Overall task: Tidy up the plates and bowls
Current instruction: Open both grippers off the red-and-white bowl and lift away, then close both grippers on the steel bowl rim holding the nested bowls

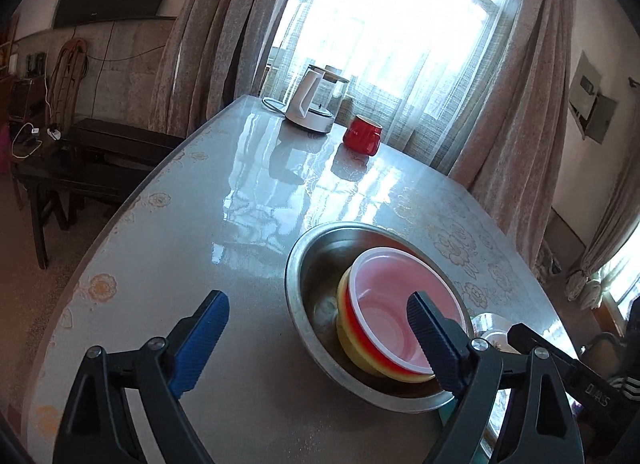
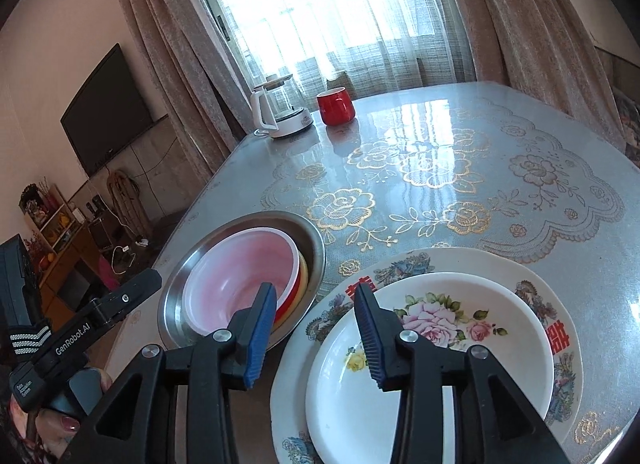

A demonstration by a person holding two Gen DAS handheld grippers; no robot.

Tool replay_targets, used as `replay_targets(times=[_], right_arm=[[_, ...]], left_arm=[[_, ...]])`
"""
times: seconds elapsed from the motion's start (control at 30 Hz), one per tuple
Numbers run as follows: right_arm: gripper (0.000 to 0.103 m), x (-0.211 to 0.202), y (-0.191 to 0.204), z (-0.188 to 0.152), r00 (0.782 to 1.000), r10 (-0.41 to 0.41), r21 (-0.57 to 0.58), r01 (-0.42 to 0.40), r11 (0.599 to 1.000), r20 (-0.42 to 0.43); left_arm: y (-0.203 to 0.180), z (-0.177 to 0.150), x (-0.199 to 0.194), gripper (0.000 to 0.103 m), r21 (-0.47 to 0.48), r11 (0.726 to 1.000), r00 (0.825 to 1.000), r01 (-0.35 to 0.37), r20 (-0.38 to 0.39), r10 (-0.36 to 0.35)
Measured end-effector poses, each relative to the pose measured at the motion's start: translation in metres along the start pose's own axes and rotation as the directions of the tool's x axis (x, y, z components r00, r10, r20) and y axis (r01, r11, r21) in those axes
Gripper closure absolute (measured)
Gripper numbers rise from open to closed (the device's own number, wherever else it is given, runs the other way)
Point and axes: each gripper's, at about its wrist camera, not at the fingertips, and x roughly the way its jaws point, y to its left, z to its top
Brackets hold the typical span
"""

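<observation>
In the left wrist view, the left gripper (image 1: 318,340) fills the bottom of the frame. Its two blue fingers (image 1: 202,338) are spread wide apart and hold nothing. One finger is over the bare table (image 1: 168,248). The other is in front of the red bowl (image 1: 400,316).

The red bowl is pink inside. It sits in a yellow bowl (image 1: 347,338), and both sit in the metal bowl (image 1: 304,264) at the lower right of the frame. They lean toward one side of the metal bowl.

In the right wrist view, the right gripper (image 2: 316,338) is at the bottom middle. Its fingers (image 2: 260,338) are apart too, with nothing between them. It hangs over the near edge of the plates.

A small plate (image 2: 460,328) with pink flowers lies on a big plate (image 2: 424,262) at the lower right. The metal bowl is just beside them, at the lower left.

Far back, near the top middle of both views, a red cup (image 2: 335,105) stands by a white kettle (image 2: 280,111). Curtains (image 2: 168,43) hang behind them, and a TV (image 2: 108,111) is on the wall at the left.
</observation>
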Motion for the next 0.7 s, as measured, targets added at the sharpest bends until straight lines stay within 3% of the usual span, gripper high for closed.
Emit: replay_targets(times=[0.17,0.37,0.43,0.57,0.67,0.7], right_arm=[[0.062,-0.003,-0.006,0.009,0.999,0.034,0.015,-0.034,0.999,0.020],[0.062,0.004,-0.011,0.011,0.999,0.022,0.063,-0.020,0.998,-0.029],[0.062,0.009,-0.015,0.010,0.997,0.062,0.107,-0.056,0.993,-0.051],[0.062,0.020,-0.025,0.016,0.994,0.051,0.172,-0.034,0.985,-0.095],[0.062,0.027,-0.022,0.024,0.992,0.041,0.146,-0.024,0.989,-0.115],[0.064,0.031,-0.020,0.026,0.990,0.015,0.125,0.003,0.992,-0.140]], left_arm=[[0.013,-0.008,0.000,0.018,-0.089,0.995,0.998,0.051,-0.022,-0.053],[0.017,-0.016,0.001,0.019,-0.086,0.996,0.999,0.029,-0.042,-0.033],[0.018,-0.016,0.003,0.024,-0.083,0.996,0.998,0.020,-0.055,-0.024],[0.018,-0.016,0.007,0.036,-0.074,0.997,0.997,0.007,-0.081,-0.013],[0.018,-0.016,0.009,0.038,-0.065,0.998,0.996,0.007,-0.087,-0.013],[0.017,-0.017,0.010,0.045,-0.055,0.998,0.996,0.004,-0.093,-0.010]])
